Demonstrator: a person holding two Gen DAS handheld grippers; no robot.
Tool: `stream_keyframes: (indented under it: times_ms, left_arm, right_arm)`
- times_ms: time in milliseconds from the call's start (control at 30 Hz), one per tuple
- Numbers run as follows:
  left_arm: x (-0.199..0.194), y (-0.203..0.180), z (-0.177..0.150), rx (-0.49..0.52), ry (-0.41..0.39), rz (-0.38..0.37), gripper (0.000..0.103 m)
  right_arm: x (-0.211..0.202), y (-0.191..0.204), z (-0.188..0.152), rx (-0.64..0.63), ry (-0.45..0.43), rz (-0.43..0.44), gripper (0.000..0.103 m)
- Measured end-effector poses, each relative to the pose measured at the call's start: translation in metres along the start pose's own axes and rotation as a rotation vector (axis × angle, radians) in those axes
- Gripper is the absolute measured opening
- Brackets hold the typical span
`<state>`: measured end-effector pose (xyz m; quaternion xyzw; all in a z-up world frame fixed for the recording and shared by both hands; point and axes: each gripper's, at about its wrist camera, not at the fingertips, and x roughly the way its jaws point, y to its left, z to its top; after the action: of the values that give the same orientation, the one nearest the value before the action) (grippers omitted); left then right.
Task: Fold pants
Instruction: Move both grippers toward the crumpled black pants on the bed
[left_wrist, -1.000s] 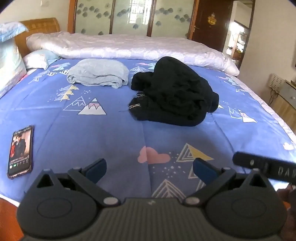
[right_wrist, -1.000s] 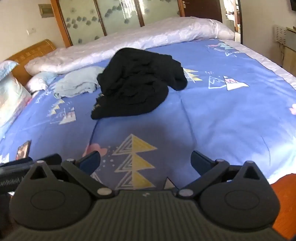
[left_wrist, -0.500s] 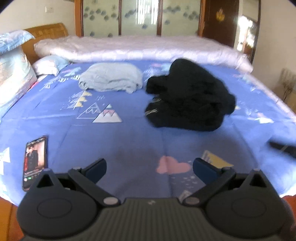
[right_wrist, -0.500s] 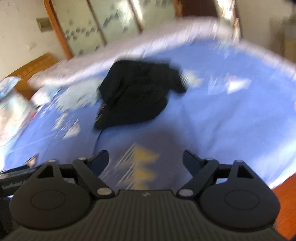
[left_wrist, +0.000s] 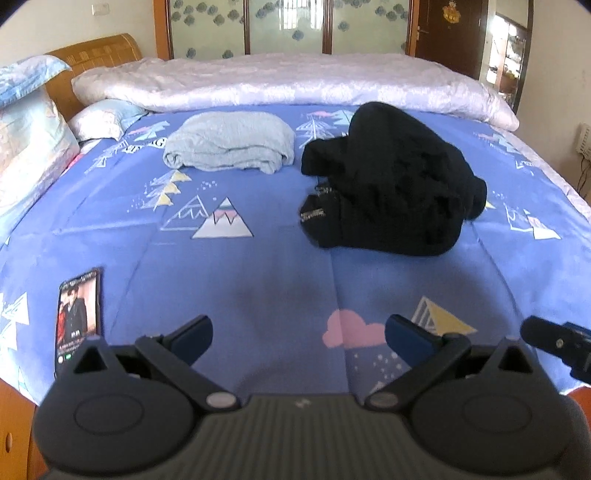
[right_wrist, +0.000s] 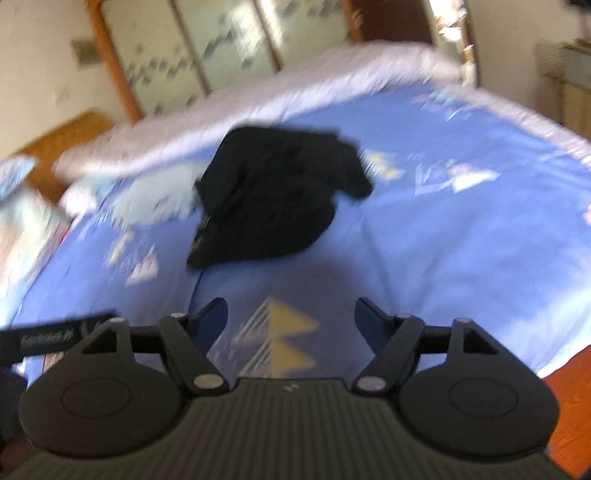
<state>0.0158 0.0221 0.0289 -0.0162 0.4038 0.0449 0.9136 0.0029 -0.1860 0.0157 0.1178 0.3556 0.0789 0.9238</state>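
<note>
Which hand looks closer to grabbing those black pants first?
Probably the right: its tongs point nearly straight at the black pants. From the left tongs the pants sit off to the right. Both are open and empty.

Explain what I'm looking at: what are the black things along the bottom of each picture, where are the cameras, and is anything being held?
A person holds a two-finger tool in each hand, with a camera on each looking forward along the fingers. The left tongs and right tongs are both open, with nothing between them; the right ones have just been closing a little. Ahead on the blue bedsheet lie crumpled black pants, unfolded and untouched, a folded light-blue garment and a phone. The right view is blurred.
</note>
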Motion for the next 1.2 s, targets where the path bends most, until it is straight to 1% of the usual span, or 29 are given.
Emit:
stream_keyframes:
  times_ms: [100, 267, 400, 633, 1000, 1067, 1133, 1200]
  left_arm:
    - [0.0, 0.0, -0.003, 0.003, 0.011, 0.005, 0.103]
    - [0.002, 0.001, -0.002, 0.012, 0.024, 0.018, 0.103]
    - [0.003, 0.002, -0.002, 0.012, 0.025, 0.029, 0.103]
    - [0.008, 0.01, -0.003, -0.007, 0.036, 0.049, 0.103]
    - [0.017, 0.014, -0.005, -0.007, 0.033, 0.092, 0.103]
    - [0.019, 0.016, -0.005, -0.009, 0.032, 0.102, 0.103]
    - [0.02, 0.017, -0.006, -0.009, 0.028, 0.113, 0.103]
    - [0.022, 0.018, -0.006, -0.007, 0.023, 0.124, 0.103]
  right_arm:
    - [-0.005, 0.003, 0.004, -0.02, -0.021, 0.006, 0.076]
    - [0.001, -0.006, 0.005, -0.01, -0.004, 0.008, 0.076]
    - [0.004, -0.001, -0.003, -0.002, -0.003, 0.002, 0.076]
    - [0.007, -0.007, -0.004, 0.008, 0.006, 0.003, 0.076]
    - [0.011, -0.011, -0.006, 0.031, 0.001, -0.015, 0.076]
    - [0.011, -0.012, -0.007, 0.037, -0.005, -0.019, 0.074]
    - [0.012, -0.013, -0.007, 0.04, -0.01, -0.019, 0.066]
    - [0.012, -0.015, -0.008, 0.046, -0.014, -0.017, 0.063]
